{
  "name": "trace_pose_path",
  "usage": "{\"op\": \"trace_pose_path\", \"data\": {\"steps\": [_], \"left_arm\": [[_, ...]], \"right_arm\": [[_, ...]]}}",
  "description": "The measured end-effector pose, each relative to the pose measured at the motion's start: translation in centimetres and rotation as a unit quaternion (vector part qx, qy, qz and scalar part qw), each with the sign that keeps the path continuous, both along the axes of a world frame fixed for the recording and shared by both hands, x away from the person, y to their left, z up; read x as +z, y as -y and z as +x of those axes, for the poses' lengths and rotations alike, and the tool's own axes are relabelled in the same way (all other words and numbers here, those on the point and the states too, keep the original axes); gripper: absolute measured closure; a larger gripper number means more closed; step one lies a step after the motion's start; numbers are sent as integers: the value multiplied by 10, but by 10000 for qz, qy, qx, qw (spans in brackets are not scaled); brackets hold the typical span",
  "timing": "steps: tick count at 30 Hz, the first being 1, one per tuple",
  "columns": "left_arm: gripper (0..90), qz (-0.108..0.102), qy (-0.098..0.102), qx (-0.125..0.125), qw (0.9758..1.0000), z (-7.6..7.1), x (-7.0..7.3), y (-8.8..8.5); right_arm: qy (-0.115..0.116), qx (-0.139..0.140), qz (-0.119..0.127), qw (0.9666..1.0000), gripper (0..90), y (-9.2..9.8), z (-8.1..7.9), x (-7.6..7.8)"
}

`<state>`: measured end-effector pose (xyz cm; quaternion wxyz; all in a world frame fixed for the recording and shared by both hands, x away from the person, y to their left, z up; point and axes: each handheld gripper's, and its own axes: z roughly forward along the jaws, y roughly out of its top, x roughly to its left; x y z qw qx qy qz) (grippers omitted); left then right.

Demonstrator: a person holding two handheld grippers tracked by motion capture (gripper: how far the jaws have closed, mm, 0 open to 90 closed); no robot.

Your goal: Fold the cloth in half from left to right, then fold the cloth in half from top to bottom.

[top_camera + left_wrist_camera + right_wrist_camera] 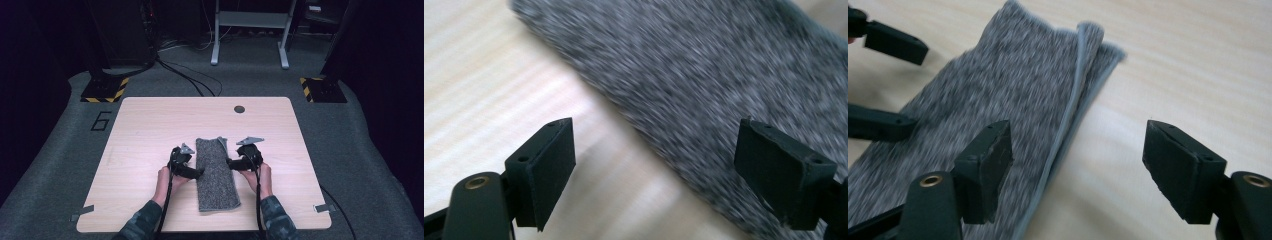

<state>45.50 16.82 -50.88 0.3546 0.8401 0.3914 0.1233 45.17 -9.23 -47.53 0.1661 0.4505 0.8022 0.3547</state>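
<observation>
Here a folded grey cloth lies mid-surface on pale wood, grey carpet around; left gripper and right gripper flank it, fingers wide, holding nothing.

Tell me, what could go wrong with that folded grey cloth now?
The grey cloth lies folded in a long strip, and its far-end layers already sit uneven, so a nudge might undo the fold. Both the left gripper and right gripper stand open at its edges; a jaw could snag the hem and drag it crooked.
</observation>
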Motion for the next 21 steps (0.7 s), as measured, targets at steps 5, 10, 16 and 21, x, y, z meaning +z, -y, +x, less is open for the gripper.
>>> {"op": "trace_pose_path", "data": {"steps": [5, 10, 16, 21], "left_arm": [[164, -37, -12, 344, 9994, 24, 8, -2], [166, 83, -79, 536, 9985, 49, 10, 1], [172, 137, -197, 769, 9967, 76, 9, -1], [188, 219, -221, 903, 9954, 89, 7, -4]], "right_arm": [[2, -1, -58, 10000, 271, -13, 33, -1], [-71, -141, -143, 9998, 280, -21, 59, -4], [-158, -207, -288, 9992, 312, -30, 82, -10], [-238, -372, -415, 9982, 378, -34, 100, -11]]}}
